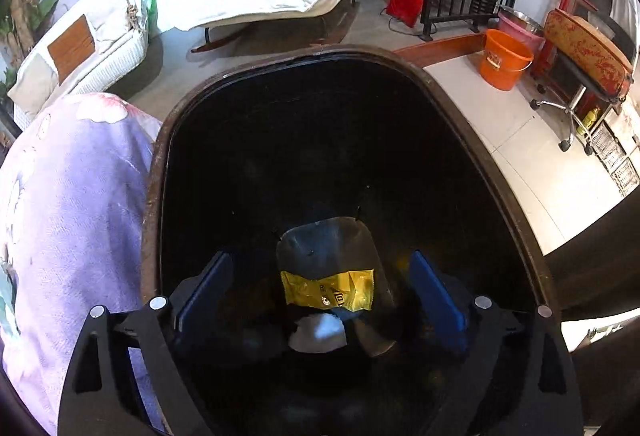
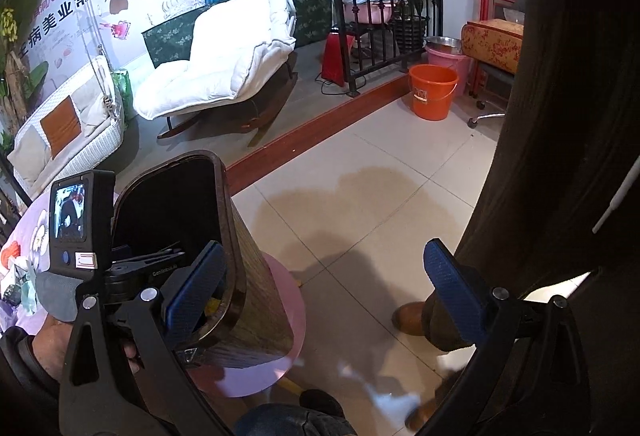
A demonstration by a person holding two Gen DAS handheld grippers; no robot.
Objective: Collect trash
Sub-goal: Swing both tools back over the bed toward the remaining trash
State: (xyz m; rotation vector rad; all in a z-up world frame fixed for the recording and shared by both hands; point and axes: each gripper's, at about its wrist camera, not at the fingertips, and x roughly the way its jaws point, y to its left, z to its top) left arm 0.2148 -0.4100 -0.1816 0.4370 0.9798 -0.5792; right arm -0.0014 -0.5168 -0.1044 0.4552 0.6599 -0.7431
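From the left wrist we see our left hand-held gripper [image 1: 322,300] spread and empty over the bin [image 1: 156,171]; a yellow wrapper [image 1: 328,290] and white scrap [image 1: 318,332] lie at its bottom, so that piece looks binned. From the right wrist, our right hand-held gripper [image 2: 320,288] is spread, empty; white scraps [image 2: 384,396] on the floor [image 2: 360,175] seemingly remain.
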